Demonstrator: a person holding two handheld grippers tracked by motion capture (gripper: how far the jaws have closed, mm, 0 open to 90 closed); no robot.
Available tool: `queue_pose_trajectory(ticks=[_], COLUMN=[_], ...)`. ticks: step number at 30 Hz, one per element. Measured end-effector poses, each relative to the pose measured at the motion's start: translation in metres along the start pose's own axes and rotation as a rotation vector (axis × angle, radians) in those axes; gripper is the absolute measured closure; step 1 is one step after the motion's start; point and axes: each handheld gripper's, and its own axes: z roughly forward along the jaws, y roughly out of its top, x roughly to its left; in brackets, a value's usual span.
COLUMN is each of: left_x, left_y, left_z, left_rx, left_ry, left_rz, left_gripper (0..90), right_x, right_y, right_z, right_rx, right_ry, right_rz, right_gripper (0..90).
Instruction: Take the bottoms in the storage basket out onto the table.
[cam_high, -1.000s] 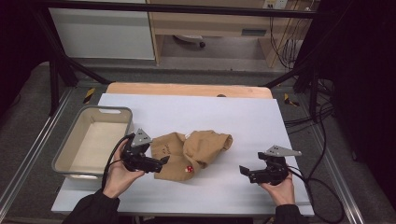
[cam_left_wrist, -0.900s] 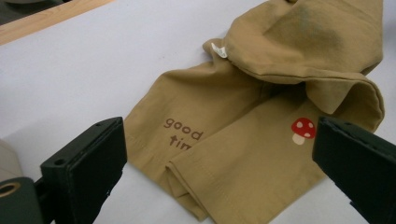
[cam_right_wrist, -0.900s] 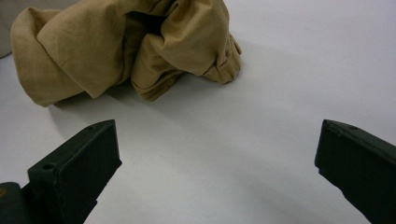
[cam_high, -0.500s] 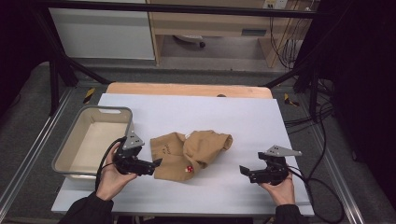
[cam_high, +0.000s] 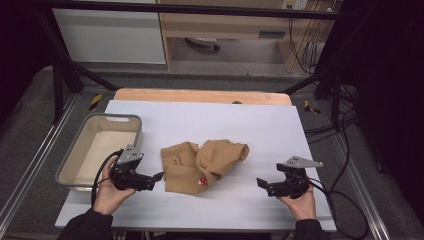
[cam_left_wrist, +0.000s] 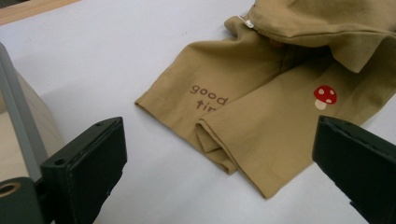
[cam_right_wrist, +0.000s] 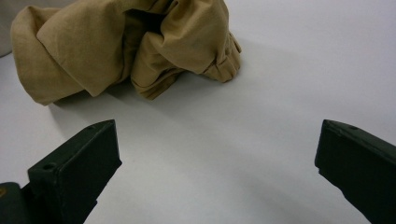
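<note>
Your left gripper (cam_high: 159, 176) has its jaws spread wide with nothing between them, and the crumpled tan trousers (cam_high: 202, 165) lie just ahead of it, the hem nearest. Your right gripper (cam_high: 261, 183) is likewise wide apart and holding nothing, the trousers well ahead. The grey bin (cam_high: 75, 150) sits beside your left gripper.

I am working at what looks like a lab bench: a white table (cam_high: 280, 130) in a black metal frame (cam_high: 60, 75), cables (cam_high: 345, 150) trailing down its side, grey carpet floor (cam_high: 30, 125), and light cabinets (cam_high: 110, 35) behind.
</note>
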Motion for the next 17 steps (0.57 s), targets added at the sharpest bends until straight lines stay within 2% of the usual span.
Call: queue_pose_trajectory(ticks=[8,17], left_x=[0.0065,0.0086], left_y=[-0.0065,-0.0087], left_z=[-0.0016,-0.0035], left_rx=[0.007,0.004], left_ry=[0.012,0.015], left_rz=[-0.018,-0.019], left_gripper=[2.7,2.8], right_x=[0.0002,0.0000], right_y=[-0.0003,-0.0007], right_z=[0.0000,-0.0003], right_rx=[-0.001,-0.001], right_ry=[0.001,0.001], right_rz=[0.000,0.000], right_gripper=[0.6,0.6])
